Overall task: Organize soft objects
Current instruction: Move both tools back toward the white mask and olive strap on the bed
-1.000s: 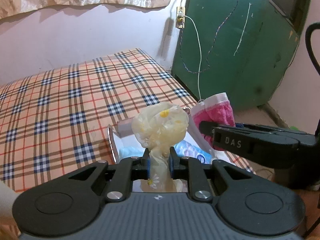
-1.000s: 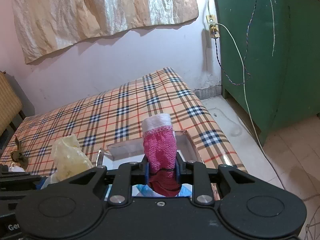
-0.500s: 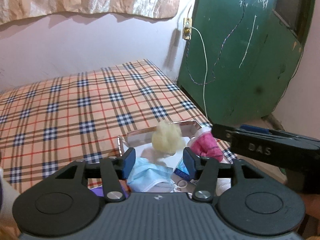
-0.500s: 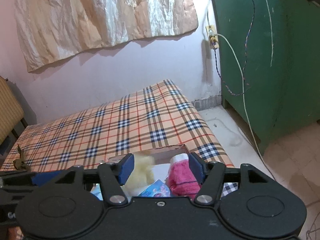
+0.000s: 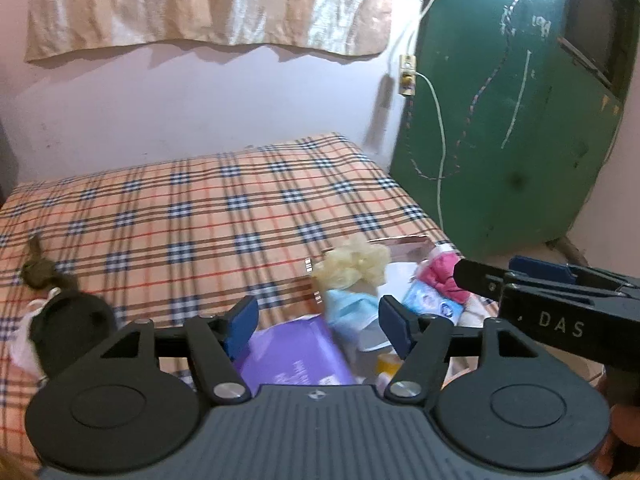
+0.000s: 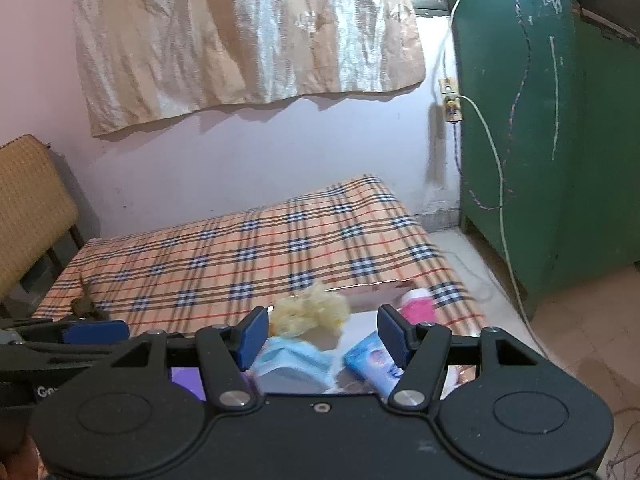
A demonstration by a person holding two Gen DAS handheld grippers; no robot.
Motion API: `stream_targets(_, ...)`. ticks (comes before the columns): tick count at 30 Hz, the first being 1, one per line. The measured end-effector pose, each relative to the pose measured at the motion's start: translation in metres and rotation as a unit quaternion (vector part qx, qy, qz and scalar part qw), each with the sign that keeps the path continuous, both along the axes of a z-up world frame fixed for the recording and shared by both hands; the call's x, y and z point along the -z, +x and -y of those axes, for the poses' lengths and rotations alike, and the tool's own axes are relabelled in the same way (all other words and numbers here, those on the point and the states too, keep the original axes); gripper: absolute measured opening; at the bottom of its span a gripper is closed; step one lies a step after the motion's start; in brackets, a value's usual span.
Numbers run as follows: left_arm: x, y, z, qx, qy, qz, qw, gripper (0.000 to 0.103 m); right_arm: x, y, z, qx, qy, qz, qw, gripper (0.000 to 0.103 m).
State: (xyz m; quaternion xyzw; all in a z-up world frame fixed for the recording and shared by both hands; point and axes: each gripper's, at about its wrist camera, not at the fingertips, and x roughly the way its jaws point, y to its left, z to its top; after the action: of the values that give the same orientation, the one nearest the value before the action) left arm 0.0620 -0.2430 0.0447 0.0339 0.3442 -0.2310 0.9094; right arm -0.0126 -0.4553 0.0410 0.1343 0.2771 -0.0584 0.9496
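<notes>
Both claws hang above the near corner of the plaid bed (image 5: 208,216), and neither has anything in its grip. The left gripper (image 5: 318,322) has its blue pads spread and still widening, with nothing pressed between them; past its tips, a little ahead, sits the shallow box (image 5: 404,245) holding the soft things. The crumpled yellow cloth (image 5: 354,266) lies just beyond the gap between its fingers, the pale blue face mask (image 5: 348,306) closer in, and a purple packet (image 5: 292,354) nearest of all, right under the left pad. The right gripper (image 6: 320,334) stands apart too, jaws wide and empty. Ahead of its left pad is the same yellow cloth (image 6: 308,314), ahead of its right pad the pink sock (image 6: 418,308), both resting in the box (image 6: 372,292), well clear of the pads. A small blue tissue pack (image 6: 370,358) lies just inside the right pad. Off to the left gripper's far left, a dark bundle (image 5: 70,322) lies on the bed.
</notes>
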Motion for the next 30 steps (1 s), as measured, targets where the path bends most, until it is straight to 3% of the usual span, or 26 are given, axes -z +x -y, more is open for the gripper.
stream_targets(30, 0.001, -0.018, -0.137, -0.113, -0.031, -0.009, 0.9931, 0.072, -0.01, 0.013, -0.141, -0.113, 0.006, 0.003, 0.994, 0.073)
